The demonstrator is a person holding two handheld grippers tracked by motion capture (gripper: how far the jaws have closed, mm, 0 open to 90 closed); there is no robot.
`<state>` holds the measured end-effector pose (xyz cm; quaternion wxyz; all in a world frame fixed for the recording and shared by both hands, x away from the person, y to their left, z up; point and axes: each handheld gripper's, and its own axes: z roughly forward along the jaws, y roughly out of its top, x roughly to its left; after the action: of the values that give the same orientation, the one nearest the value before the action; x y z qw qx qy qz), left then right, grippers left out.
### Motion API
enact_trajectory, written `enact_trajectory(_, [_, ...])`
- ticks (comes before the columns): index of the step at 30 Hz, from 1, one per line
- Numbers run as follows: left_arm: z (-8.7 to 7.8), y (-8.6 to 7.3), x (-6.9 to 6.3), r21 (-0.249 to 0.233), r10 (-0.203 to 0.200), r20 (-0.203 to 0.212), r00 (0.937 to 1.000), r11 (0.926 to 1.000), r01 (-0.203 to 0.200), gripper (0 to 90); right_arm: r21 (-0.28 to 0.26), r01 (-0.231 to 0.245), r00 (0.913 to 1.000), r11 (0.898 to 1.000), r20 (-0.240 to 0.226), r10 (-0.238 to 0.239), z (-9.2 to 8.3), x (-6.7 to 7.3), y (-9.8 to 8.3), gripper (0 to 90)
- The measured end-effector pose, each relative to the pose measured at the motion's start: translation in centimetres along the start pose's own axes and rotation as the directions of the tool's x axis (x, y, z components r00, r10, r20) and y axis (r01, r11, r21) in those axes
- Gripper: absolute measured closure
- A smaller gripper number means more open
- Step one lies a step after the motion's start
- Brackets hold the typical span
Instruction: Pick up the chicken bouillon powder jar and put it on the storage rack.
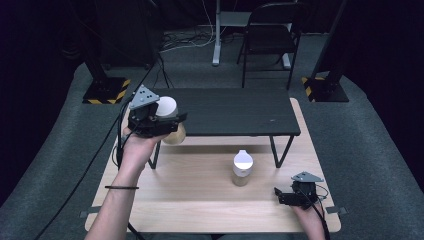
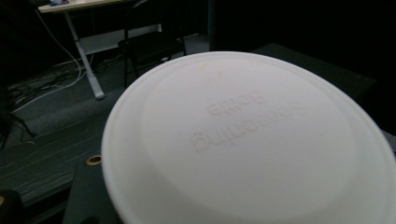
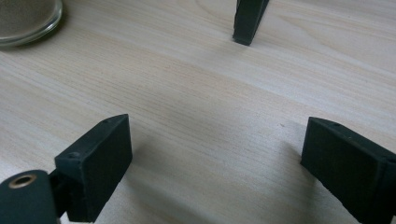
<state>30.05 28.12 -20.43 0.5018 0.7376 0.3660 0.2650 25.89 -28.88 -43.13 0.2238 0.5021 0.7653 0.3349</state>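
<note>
left of the high view: left hand-held gripper (image 1: 167, 125) is closed on a seasoning bottle (image 1: 170, 120), jaws clamped round its body, held in the air at the left end of the black raised shelf (image 1: 240, 112). white lid (image 2: 247, 140) faces the left gripper view up close, embossed lettering on it, so the bottle sits tipped toward the camera. lower body looks clear with tan contents. judgement: rigid plastic or glass, smooth and a bit slippery, moderate weight from the fill, round so it can twist in flat jaws. best hold is mid-body below the lid, square across the widest part, not on the lid rim, which could pop.

centre of the high view: a second bottle (image 1: 242, 170) with a white lid stands upright on the table (image 1: 200, 200), in front of the shelf; its base shows at the upper left of the right gripper view.

lower right: right hand-held gripper (image 1: 282, 196) rests low on the table, jaws wide apart, nothing between them, well apart from the standing bottle.
</note>
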Motion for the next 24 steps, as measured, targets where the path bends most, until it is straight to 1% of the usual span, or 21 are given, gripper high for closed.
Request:
enact_trajectory(1, [0.5, 0.4, -0.1, 0.009, 0.004, -0.017, 0.9998, 1.0000, -0.004, 35.6, 0.000, 0.000, 1.0000, 1.000, 0.000, 0.000, 0.0, 0.0, 0.0, 7.7])
enact_trajectory(6, [1.5, 0.8, 0.1, 0.017, -0.006, -0.037, 0.9993, 0.9998, 0.007, 35.6, 0.000, 0.001, 1.0000, 1.000, 0.000, -0.001, 0.0, 0.0, 0.0, 7.7])
enact_trajectory(7, [2.1, 1.0, 0.1, 0.020, -0.016, -0.050, 0.9987, 0.9997, 0.017, 35.6, 0.000, 0.001, 1.0000, 1.000, -0.001, -0.001, 0.0, 0.0, 0.0, 7.6])
enact_trajectory(10, [2.7, 1.2, 0.1, 0.024, -0.020, -0.061, 0.9980, 0.9995, 0.021, 35.6, 0.000, 0.001, 1.0000, 1.000, -0.001, -0.001, 0.0, 0.0, 0.0, 7.6])
enact_trajectory(13, [3.5, 1.6, 0.0, 0.028, -0.027, -0.089, 0.9957, 0.9992, 0.030, 35.6, 0.000, 0.002, 1.0000, 1.000, -0.001, -0.002, 0.0, 0.0, 0.0, 7.6])
enact_trajectory(19, [4.5, 2.0, 0.0, 0.037, -0.040, -0.110, 0.9932, 0.9984, 0.044, 35.6, 0.000, 0.002, 1.0000, 1.000, -0.002, -0.002, 0.0, -0.1, 0.0, 7.6])
enact_trajectory(22, [5.0, 2.2, 0.0, 0.048, -0.047, -0.123, 0.9913, 0.9974, 0.053, 35.6, 0.000, 0.004, 1.0000, 1.000, -0.003, -0.004, 0.0, -0.1, 0.0, 7.6])
enact_trajectory(24, [5.2, 2.2, 0.0, 0.053, -0.048, -0.124, 0.9912, 0.9971, 0.054, 35.6, 0.000, 0.003, 1.0000, 1.000, -0.003, -0.003, 0.0, -0.1, 0.0, 7.6])
